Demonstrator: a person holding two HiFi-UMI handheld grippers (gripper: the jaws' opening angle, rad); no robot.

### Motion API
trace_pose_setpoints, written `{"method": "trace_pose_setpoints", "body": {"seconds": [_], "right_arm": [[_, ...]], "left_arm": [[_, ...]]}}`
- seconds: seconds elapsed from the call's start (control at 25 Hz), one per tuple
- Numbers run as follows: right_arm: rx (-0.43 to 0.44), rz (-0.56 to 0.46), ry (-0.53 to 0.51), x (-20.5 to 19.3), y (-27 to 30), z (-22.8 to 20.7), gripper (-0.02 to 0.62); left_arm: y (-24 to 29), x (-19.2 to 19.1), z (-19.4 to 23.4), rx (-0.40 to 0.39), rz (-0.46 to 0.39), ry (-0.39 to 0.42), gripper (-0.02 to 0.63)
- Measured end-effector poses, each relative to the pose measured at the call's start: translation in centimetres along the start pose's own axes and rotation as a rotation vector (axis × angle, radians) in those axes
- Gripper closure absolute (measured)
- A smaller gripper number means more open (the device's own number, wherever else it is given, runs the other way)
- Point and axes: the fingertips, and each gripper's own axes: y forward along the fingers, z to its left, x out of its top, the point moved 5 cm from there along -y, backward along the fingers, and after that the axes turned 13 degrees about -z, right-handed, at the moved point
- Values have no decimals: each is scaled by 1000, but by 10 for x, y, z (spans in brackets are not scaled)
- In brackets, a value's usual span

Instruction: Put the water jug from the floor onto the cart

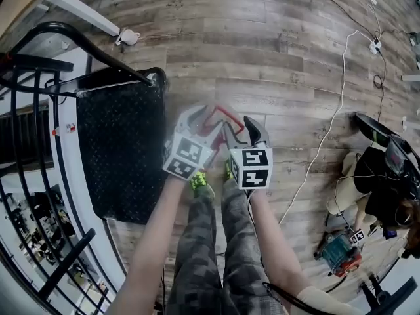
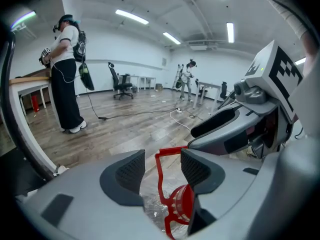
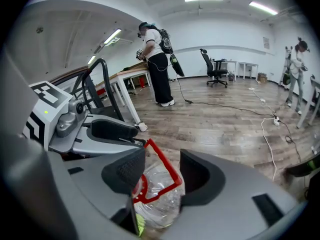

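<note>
Low at the person's feet, jug (image 3: 157, 196) near cart (image 1: 121, 156) deck's edge. Left gripper (image 2: 161, 168) and right gripper (image 3: 161, 171) jaws spread, both straddling its red handle (image 3: 167, 165). Open floor (image 1: 275, 64) beyond.

Wood-plank floor (image 1: 262, 58), white walls (image 2: 125, 54)

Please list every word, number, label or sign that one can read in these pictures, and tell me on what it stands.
No text can be read in any view.
Left marker cube and right marker cube: black-and-white square patterns only, no letters.
Red-and-white sticker on the cart rail: too small to read.
</note>
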Motion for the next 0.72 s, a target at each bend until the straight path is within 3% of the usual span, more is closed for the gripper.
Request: {"method": "trace_pose_setpoints", "body": {"seconds": [0.56, 0.72], "right_arm": [[-32, 100, 1, -33, 27, -10, 388], [-47, 111, -20, -32, 37, -15, 424]], "left_arm": [[31, -29, 14, -37, 71, -12, 408], [40, -32, 20, -57, 89, -9, 408]]}}
